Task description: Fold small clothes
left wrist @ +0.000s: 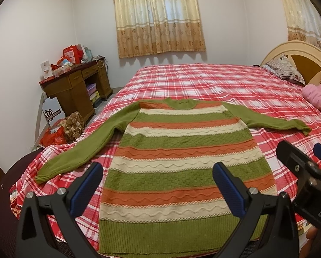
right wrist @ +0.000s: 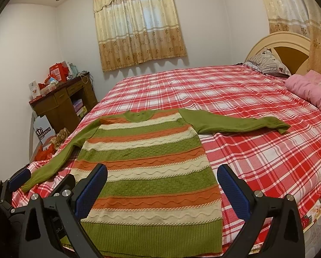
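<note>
Below both parted grippers (left wrist: 158, 176) (right wrist: 162, 178) lies sweater (left wrist: 182, 150).

Sweater (left wrist: 182, 157) lies flat on the near end of the bed (left wrist: 225, 81), sleeves spread sideways, pillow (left wrist: 284, 68) at the far right, desk (left wrist: 74, 86) off left.

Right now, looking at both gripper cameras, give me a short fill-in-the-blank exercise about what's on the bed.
1. The striped knitted sweater lies flat on the red plaid ____.
2. Both its sleeves are plain ____.
3. The jaws of the left gripper and right gripper are ____, holding nothing.
4. The sweater's ____ points toward the curtained window.

Missing words: bedsheet; green; open; collar
</note>
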Demonstrator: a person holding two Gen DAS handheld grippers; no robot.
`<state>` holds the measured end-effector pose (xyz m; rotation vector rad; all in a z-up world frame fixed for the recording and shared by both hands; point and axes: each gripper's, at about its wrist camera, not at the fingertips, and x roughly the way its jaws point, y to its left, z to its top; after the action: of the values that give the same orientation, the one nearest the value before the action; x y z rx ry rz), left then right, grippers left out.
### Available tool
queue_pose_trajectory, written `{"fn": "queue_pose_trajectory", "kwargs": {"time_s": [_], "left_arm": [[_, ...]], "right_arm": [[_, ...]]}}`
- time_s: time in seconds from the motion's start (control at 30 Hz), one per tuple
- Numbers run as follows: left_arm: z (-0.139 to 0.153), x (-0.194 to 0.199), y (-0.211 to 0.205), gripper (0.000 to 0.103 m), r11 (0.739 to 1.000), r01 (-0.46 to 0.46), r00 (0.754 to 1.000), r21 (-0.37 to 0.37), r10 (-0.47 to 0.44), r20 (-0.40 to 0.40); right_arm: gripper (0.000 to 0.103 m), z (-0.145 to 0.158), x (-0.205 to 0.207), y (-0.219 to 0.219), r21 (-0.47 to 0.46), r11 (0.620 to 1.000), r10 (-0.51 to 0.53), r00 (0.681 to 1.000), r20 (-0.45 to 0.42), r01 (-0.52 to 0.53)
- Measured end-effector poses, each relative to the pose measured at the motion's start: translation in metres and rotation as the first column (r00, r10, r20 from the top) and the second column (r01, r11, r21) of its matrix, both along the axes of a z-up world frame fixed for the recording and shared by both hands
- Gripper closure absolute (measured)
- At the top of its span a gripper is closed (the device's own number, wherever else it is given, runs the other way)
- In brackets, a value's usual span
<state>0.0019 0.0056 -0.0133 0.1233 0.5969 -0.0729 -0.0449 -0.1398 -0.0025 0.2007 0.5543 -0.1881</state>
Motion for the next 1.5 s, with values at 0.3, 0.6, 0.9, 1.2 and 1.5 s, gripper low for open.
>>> {"fn": "queue_pose_trajectory", "kwargs": {"time_s": [0.3, 0.6, 0.9, 1.2, 1.5], "left_arm": [[-0.002, 0.001, -0.001, 0.0, 1.0, -0.002, 1.0, 0.003, 0.002, -0.009], [-0.01, 0.012, -0.006, 0.0, 1.0, -0.009, 0.999, 0.013, 0.01, -0.032], [-0.026, 0.036, -0.014, 0.0, 0.999, 0.035, 0.998, 0.008, -0.035, -0.049], [-0.047, 0.103, 0.005, 0.0, 0.997, -0.053, 0.997, -0.049, 0.05, -0.055], [-0.087, 0.157, 0.019, 0.0, 0.989, -0.145, 0.984, -0.019, 0.142, -0.107]], "right_arm": [[0.001, -0.004, 0.004, -0.003, 0.002, 1.0, -0.008, 1.0, -0.014, 0.008], [0.001, -0.014, 0.015, -0.008, 0.007, 1.0, -0.004, 0.999, -0.042, 0.005], [0.001, -0.035, 0.045, -0.033, 0.028, 1.0, 0.01, 0.997, -0.081, -0.008], [0.02, -0.054, 0.082, -0.146, 0.141, 0.98, -0.129, 0.989, -0.067, 0.137], [0.023, -0.085, 0.082, -0.334, 0.531, 0.766, -0.39, 0.918, -0.065, 0.363]]}}
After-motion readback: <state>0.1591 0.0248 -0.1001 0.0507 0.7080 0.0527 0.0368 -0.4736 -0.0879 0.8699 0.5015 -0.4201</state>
